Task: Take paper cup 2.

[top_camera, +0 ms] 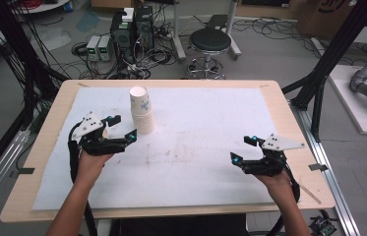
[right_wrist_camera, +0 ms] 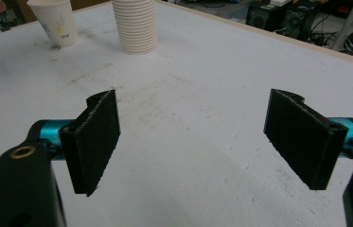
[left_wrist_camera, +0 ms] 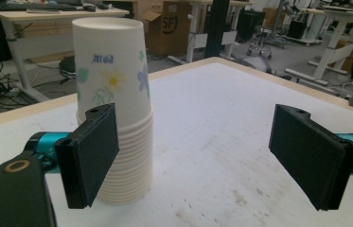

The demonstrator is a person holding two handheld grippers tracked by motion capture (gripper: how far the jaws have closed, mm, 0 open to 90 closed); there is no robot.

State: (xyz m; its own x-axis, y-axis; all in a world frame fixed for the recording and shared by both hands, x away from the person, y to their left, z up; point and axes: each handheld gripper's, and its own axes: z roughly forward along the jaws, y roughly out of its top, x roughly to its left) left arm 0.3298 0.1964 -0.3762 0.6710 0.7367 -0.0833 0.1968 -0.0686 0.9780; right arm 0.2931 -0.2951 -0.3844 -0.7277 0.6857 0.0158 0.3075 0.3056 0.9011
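Note:
A tall stack of upturned white paper cups with a flower print stands on the white mat toward the back left. My left gripper is open just to the left of it. In the left gripper view the stack rises close behind the left pad, and the gap of the gripper holds nothing. A single cup stands upright beside the stack in the right gripper view. My right gripper rests near the right front, open over bare mat.
The white mat covers most of a wooden table. Beyond the far edge a black stool, computer boxes and cables sit on the floor. Black frame posts stand at the table's sides.

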